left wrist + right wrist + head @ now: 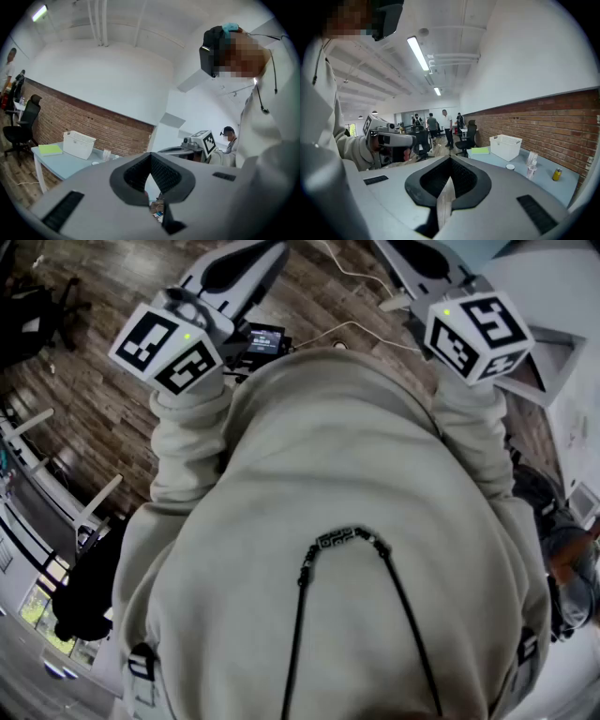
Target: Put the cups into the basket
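A white basket (505,146) stands on a light blue table (543,183) by the brick wall, and a small white cup (510,167) sits in front of it. The left gripper view shows the same basket (78,144) far off on the table (61,165). Both grippers are held up in the air, far from the table. My right gripper (450,161) is shut with nothing in it. My left gripper (150,157) has its pads meeting at the tip and is also empty. In the head view their marker cubes (169,343) (476,334) flank the person's hoodie.
A green pad (479,150), a clear bottle (530,171) and a yellow can (556,174) also lie on the table. A black office chair (21,124) stands at its end. Several people stand in the far room (440,124). Wood floor and cables lie below.
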`<state>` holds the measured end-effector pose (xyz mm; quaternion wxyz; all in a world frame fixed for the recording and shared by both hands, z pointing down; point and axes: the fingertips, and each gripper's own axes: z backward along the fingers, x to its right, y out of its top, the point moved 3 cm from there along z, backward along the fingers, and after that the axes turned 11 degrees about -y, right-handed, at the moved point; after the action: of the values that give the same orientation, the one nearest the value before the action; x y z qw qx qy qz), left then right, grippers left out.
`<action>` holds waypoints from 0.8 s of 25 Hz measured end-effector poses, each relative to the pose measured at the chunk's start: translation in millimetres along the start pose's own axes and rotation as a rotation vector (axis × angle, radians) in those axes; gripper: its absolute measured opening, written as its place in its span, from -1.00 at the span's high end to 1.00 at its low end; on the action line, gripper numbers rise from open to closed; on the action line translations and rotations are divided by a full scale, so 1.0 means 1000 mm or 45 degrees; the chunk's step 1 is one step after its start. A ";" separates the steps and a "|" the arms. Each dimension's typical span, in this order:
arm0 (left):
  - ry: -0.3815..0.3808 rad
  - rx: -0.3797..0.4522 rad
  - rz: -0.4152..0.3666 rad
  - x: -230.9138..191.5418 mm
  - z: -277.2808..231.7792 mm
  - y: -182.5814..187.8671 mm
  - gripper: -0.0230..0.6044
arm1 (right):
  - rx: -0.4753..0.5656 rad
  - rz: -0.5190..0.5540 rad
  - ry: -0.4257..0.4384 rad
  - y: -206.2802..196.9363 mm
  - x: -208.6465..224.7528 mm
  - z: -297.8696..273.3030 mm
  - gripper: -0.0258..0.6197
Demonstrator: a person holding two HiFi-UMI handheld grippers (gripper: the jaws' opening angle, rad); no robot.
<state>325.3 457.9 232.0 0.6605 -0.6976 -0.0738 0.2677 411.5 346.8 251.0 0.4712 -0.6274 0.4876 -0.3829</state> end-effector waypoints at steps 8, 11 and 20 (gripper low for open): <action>-0.029 0.002 -0.020 0.004 -0.010 0.002 0.94 | 0.021 -0.011 -0.006 0.001 0.005 0.001 0.88; -0.020 0.016 -0.033 0.004 -0.010 0.006 0.94 | 0.052 -0.055 -0.016 0.003 0.012 0.002 0.88; 0.048 -0.020 -0.106 -0.002 -0.029 0.004 0.94 | 0.057 -0.126 0.007 -0.003 0.037 -0.005 0.88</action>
<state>336.2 431.3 228.1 0.6670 -0.7039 -0.0925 0.2261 415.8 309.8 255.6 0.4643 -0.6391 0.4484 -0.4182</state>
